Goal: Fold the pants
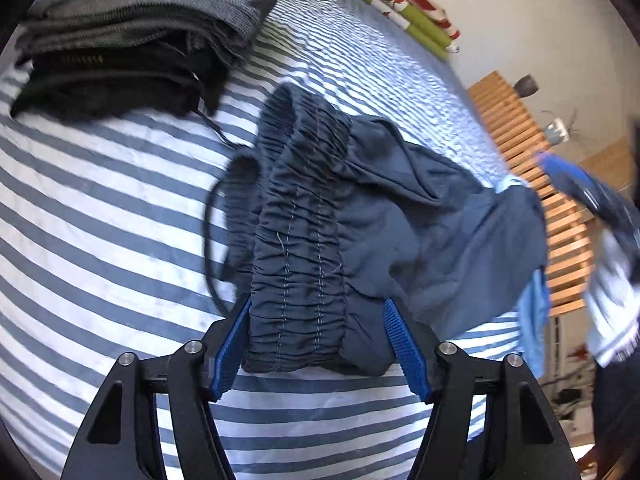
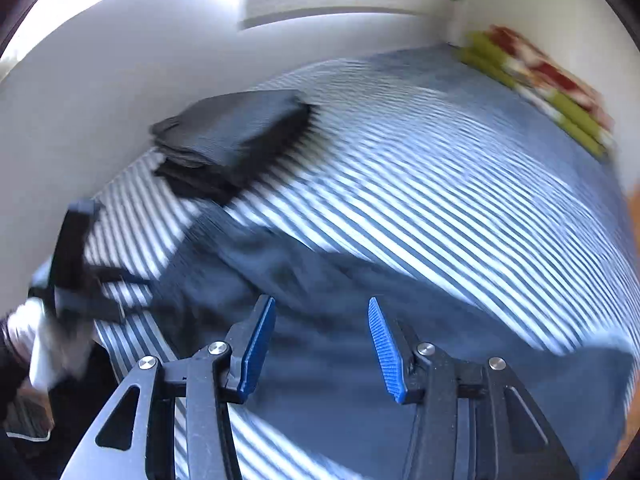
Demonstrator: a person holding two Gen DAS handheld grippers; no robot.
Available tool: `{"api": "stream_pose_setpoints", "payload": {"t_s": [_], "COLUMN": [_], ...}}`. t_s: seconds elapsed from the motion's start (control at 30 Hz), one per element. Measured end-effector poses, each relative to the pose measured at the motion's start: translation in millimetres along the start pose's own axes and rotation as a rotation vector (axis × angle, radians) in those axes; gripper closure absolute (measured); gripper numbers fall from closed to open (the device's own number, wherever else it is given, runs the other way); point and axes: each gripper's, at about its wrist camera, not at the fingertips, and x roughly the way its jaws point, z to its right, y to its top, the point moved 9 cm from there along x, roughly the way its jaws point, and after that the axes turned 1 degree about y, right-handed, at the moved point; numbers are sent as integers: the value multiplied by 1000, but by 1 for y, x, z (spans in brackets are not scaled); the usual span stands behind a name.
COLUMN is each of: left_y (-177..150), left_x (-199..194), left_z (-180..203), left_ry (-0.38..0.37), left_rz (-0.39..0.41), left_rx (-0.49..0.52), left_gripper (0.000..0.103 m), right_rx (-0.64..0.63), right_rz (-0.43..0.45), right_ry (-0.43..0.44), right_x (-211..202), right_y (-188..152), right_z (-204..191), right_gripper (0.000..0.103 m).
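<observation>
Dark blue pants [image 1: 340, 208] lie crumpled on the striped bed [image 1: 100, 220], their gathered elastic waistband [image 1: 296, 240] running toward the camera and a black drawstring [image 1: 210, 240] looping off to the left. My left gripper [image 1: 316, 304] is open, its blue pads either side of the waistband's near end. In the blurred right wrist view, my right gripper [image 2: 320, 302] hangs open just above the pants [image 2: 320, 272] with nothing between its pads. The right gripper [image 1: 592, 192] also shows as a blue blur at the left wrist view's right edge.
A stack of folded dark grey and black garments [image 1: 120, 52] sits at the bed's far left, by the white wall [image 2: 100, 80]. A green and red folded blanket [image 1: 400, 4] lies at the far end. A wooden slatted surface [image 1: 540, 200] borders the bed's right side.
</observation>
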Motion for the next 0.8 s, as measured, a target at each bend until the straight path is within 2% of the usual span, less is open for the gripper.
{"api": "stream_pose_setpoints", "payload": {"t_s": [0.07,0.1,0.13,0.2,0.33,0.37,0.4,0.5,0.6,0.63,0.7,0.8], "left_y": [-7,-9,-10,-11,-11,-11,-11,-6,13,16,17,9], "left_x": [-3,-3,-6,-6,-6,-8,-11,-21,-29,-32,-35,-27], "left_z": [1,1,1,2,3,2,-2,-13,-36,-42,-45,-25], "left_ry": [-28,-41,-60,-84,-86,-92,-100,-100,-19,-13,-29,-73], "left_rz": [-1,1,6,2,-18,-23,-23,-20,35,44,47,19], "left_rx": [-5,-9,-18,-18,11,16,17,11,-4,-18,-29,14], "left_gripper": [41,41,42,42,42,42,41,40,40,40,40,36], "right_rx": [-69,-96,-113,-143,-219,-233,-250,-319,-333,-333,-358,-360], "right_rz": [-38,-45,-56,-108,-181,-204,-219,-205,-175,-161,-130,-84], "right_ry": [69,60,70,147,222,234,247,239,240,246,280,317], "right_x": [39,64,76,110,149,152,154,145,132,125,107,75], "right_y": [26,41,43,53,51,44,39,24,17,15,11,7], "right_z": [-27,-38,-45,-67,-96,-99,-101,-103,-102,-101,-102,-99], "right_gripper": [58,58,58,58,58,59,75,86,91,91,92,92]}}
